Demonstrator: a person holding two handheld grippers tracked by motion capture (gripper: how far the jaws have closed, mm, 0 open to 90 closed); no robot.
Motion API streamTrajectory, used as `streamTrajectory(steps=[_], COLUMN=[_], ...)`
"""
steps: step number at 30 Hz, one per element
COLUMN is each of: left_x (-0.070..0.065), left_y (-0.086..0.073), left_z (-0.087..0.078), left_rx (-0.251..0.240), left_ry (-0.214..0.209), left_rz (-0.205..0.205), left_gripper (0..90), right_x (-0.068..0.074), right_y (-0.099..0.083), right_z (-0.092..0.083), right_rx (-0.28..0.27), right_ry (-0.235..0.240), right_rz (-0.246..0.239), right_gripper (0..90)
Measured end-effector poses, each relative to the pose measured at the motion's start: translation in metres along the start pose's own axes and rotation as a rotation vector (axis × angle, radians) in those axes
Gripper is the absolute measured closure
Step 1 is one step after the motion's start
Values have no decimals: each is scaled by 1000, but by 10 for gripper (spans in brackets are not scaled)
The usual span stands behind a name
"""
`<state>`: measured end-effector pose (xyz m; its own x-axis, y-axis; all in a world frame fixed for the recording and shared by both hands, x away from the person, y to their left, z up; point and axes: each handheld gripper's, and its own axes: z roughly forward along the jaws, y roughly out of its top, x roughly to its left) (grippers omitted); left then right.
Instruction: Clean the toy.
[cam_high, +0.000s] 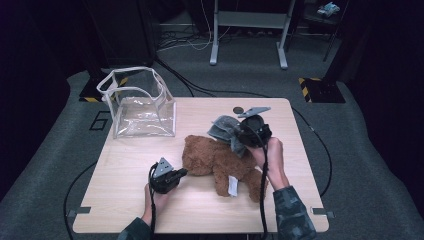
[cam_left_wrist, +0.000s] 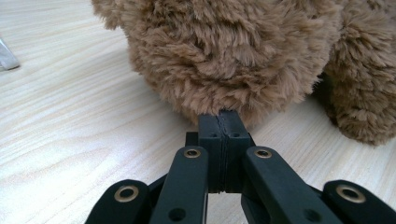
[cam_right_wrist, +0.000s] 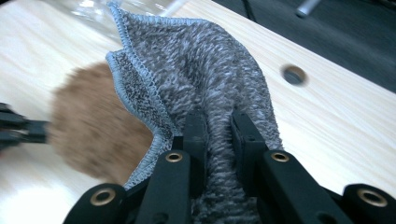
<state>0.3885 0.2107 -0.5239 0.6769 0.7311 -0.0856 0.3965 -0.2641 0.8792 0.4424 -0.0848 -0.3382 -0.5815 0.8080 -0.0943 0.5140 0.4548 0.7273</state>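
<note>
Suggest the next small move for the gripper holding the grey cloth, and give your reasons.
Probably bring the grey cloth down onto the teddy bear. The right gripper is shut on the cloth, held above the bear, while the left gripper, jaws shut, pinches the bear's fur and steadies it on the table.

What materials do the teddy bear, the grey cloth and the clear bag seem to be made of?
Teddy bear: brown plush, probably synthetic; long fuzzy pile.
Cloth: grey mottled terry or microfibre, matte, with blue stitched edges.
Bag: transparent glossy plastic, likely vinyl, with pale trim; the table shows through it.
</note>
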Motion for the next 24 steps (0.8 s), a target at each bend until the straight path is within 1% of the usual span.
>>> streamTrajectory(steps=[2,4,6,8,9,10,11,12,13,14,15,16,18,19,20,22,23,24], left_x=[0,0,-1,-1,-1,-1,-1,-1,-1,-1,-1,-1,-1,-1,-1,-2,-1,-1], left_y=[0,0,0,0,0,0,0,0,0,0,0,0,0,0,0,0,0,0], left_z=[0,0,1,1,1,1,1,1,1,1,1,1,1,1,1,1,1,1], left_rx=[0,0,-7,-9,-9,-10,-10,-10,-10,-13,-13,-12,-13,-11,-12,-14,-13,-14], left_ry=[0,-3,2,3,3,4,6,7,7,9,9,12,10,9,12,12,13,12], left_rz=[1,-3,-4,-2,-2,-5,-2,0,0,2,2,4,-1,0,6,1,7,6], left_gripper=[895,895,895,895,895,895,894,895,895,895,895,895,895,895,895,895,895,895], right_x=[12,22,34,45,45,56,61,67,72,75,79,81,84,84,83,79,77,74], right_y=[7,13,18,24,24,28,30,32,33,33,32,30,25,22,20,18,17,16], right_z=[7,15,23,29,29,37,41,45,52,57,62,69,78,80,81,79,78,77], right_rx=[7,0,-7,2,2,0,-1,25,36,48,73,79,126,135,132,133,144,152], right_ry=[26,56,86,111,111,132,133,143,152,140,122,110,85,78,76,55,47,30], right_rz=[-22,-46,-49,-83,-83,-109,-119,-107,-127,-139,-159,-169,-187,-179,-172,-176,-172,-197], right_gripper=[788,788,788,787,787,787,787,787,787,787,787,788,788,789,789,790,790,790])
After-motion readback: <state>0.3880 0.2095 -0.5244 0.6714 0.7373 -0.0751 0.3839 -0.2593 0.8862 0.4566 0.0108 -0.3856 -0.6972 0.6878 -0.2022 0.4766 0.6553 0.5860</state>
